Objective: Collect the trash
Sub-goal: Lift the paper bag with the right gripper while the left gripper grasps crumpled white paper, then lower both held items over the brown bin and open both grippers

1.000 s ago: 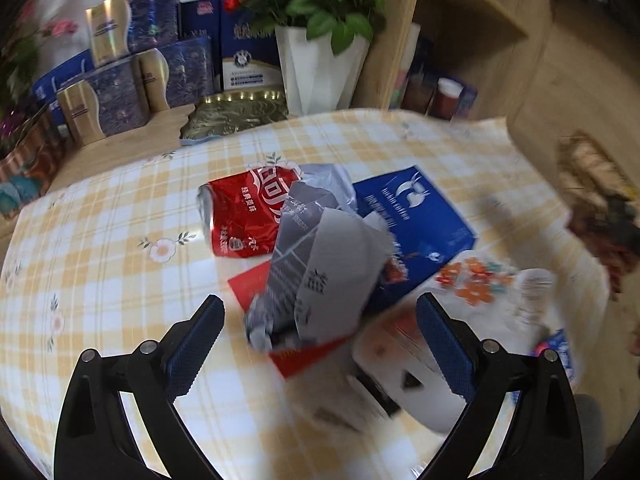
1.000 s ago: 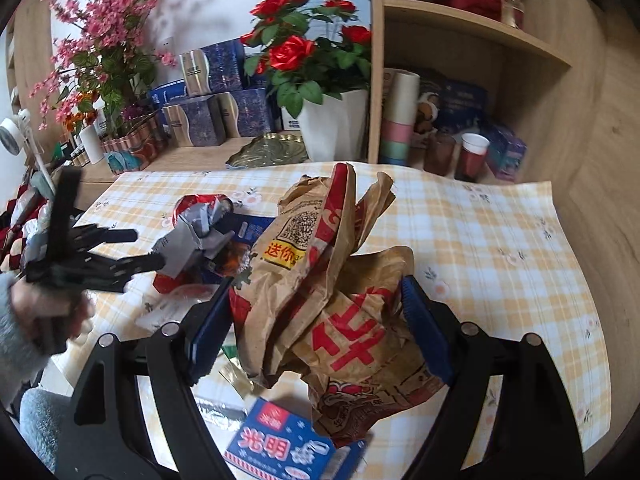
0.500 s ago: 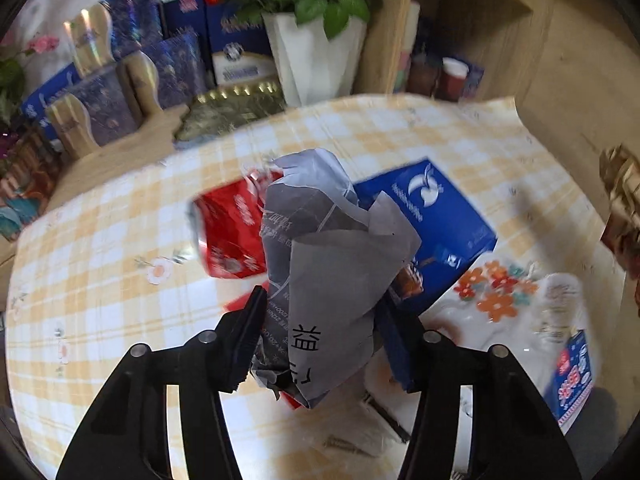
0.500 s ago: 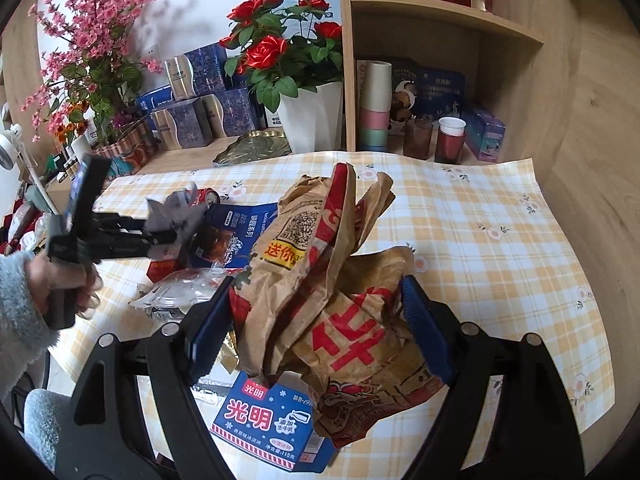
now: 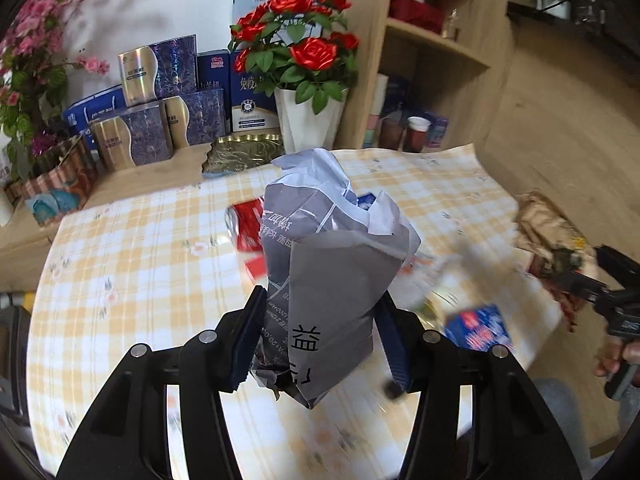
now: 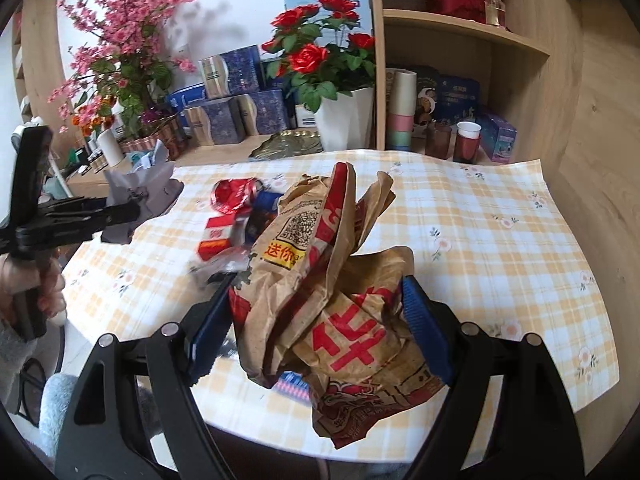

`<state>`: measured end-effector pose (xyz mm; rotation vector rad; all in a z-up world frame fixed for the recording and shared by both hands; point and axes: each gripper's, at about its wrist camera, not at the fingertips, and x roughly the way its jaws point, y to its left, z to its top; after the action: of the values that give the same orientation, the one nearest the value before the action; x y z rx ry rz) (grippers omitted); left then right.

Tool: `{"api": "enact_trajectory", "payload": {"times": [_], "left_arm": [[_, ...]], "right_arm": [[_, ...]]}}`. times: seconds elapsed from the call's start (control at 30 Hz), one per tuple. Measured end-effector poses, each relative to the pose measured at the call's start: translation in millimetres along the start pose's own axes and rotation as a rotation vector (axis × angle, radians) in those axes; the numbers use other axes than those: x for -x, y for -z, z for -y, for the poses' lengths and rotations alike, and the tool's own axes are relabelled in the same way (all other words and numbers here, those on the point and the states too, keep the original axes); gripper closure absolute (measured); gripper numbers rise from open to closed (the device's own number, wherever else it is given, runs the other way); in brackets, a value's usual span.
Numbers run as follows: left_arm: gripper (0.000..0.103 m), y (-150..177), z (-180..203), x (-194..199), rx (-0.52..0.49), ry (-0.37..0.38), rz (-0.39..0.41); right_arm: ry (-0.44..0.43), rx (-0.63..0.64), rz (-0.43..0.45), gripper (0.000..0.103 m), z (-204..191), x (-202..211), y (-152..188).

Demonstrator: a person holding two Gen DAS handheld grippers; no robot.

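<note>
Grey paper bag [image 5: 332,280] clamped in left fingers [image 5: 246,340], brown bag [image 6: 336,304] in right fingers [image 6: 424,332]

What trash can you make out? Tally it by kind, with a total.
Crumpled grey paper: 1
Brown paper bag: 1
Crushed red can: 1
Red-and-white pack: 1
Dark blue packet: 1
Blue carton: 1
Total: 6; blurred wrapper uncounted.

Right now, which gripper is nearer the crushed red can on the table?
Hard to call, probably the left. The left gripper holds grey paper lifted beside the red can; the right gripper holds the brown bag nearer the table's front edge.
</note>
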<state>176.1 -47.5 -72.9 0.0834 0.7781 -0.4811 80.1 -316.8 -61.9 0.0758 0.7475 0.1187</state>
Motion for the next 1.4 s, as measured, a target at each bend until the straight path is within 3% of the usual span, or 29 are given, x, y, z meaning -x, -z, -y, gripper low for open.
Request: {"api": "enact_trajectory", "payload": {"times": [0.37,0.53,0.7,0.83,1.0,1.23,1.4], "left_arm": [[0.05,108,44,80,0.073,0.087,0.032],[0.05,152,62,93,0.048,0.101,0.017],[0.05,197,75,100,0.044,0.131,0.021],[0.05,223,82,100,0.067,0.127,0.026],[0.049,236,84,96,0.072,0.121,0.031],[0.048,251,84,77,0.038,0.104,0.035],[0.048,258,82,57,0.04,0.127,-0.023]], "right_arm": [[-0.075,0.036,-0.022,0.022,-47,41,64],[-0.15,0.006,-0.05,0.022,-64,45,108],[-0.235,-0.07,-0.145,0.022,-72,47,150],[-0.227,-0.062,-0.193,0.022,-76,53,179],[-0.232,-0.116,-0.245,0.022,-69,49,196],[-0.248,-0.109,-0.357,0.021,-78,8,214],[-0.27,-0.155,-0.422,0.021,-74,-23,221]]}}
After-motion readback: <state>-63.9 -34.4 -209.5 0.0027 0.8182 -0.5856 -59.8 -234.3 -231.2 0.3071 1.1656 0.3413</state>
